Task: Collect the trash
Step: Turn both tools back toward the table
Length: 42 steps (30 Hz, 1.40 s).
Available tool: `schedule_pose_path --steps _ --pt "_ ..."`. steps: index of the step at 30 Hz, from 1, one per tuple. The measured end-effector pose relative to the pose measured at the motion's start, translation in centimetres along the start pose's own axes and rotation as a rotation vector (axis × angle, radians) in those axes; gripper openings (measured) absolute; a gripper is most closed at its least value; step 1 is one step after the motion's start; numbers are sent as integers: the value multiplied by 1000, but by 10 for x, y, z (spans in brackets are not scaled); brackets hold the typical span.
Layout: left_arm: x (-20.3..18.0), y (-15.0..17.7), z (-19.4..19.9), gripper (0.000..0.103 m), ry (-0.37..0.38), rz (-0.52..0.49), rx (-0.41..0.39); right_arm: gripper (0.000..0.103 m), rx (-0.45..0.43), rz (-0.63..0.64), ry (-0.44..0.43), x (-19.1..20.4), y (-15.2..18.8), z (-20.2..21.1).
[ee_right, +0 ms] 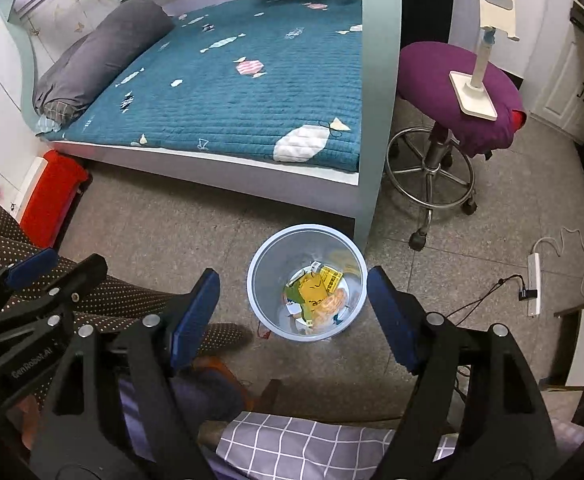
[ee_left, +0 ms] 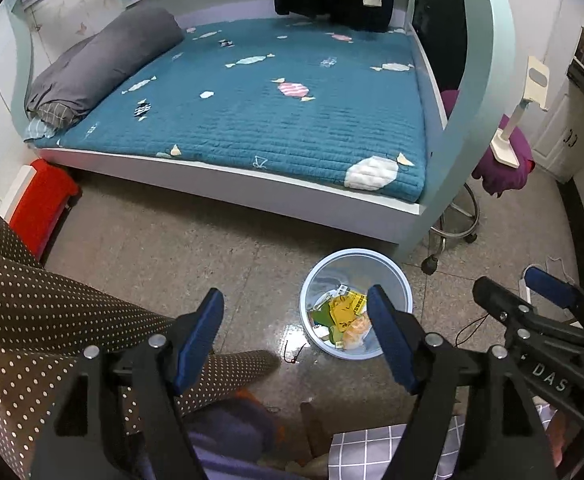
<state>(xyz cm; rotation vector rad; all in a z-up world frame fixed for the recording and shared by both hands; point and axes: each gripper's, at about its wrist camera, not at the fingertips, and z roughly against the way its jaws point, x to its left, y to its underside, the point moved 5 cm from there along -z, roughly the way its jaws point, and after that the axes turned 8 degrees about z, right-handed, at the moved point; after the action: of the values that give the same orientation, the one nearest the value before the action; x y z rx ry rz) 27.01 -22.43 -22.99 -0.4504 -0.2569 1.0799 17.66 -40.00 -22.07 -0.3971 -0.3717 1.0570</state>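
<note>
Both claws point steeply down at the floor (ee_right: 164, 216), side by side, and both stand apart with nothing between the blue pads. The left claw (ee_left: 296, 340) shows bare floor and a thin scrap of dark cord (ee_left: 295, 354) in its gap; its right-hand pad overlaps the near edge of the bin (ee_left: 320, 276) in that view. The right claw (ee_right: 292, 312) frames the bin (ee_right: 264, 276) almost squarely, so the right hand is judged the better aligned of the two, with the left set off to the bin's left. The bin is a pale blue round tub, upright and open-topped, standing on the floor just ahead of and below the claws. Inside it lie the collected wrappers (ee_right: 316, 292): yellow printed packets, a green piece and an orange one, resting on the bottom. No trash is held by either claw, which suits a drop already made. The cord beside the bin's left foot is the only loose item seen near it; whether it counts as trash cannot be told. Beyond the bin stands a pale bed post (ee_right: 376, 120), then the bed (ee_right: 232, 92) with its teal quilt, and to the bin's right a purple stool (ee_right: 452, 80).
</note>
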Motion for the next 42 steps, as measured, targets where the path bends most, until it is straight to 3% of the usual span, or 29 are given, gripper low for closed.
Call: schedule_pose_path --steps 20,34,42 --pt "44 6 62 74 -12 86 -137 75 -79 73 -49 53 -2 45" --pt "117 22 122 77 -60 213 -247 78 -151 209 -158 136 0 80" --pt "180 38 160 80 -135 305 -308 78 -188 327 -226 198 -2 97"
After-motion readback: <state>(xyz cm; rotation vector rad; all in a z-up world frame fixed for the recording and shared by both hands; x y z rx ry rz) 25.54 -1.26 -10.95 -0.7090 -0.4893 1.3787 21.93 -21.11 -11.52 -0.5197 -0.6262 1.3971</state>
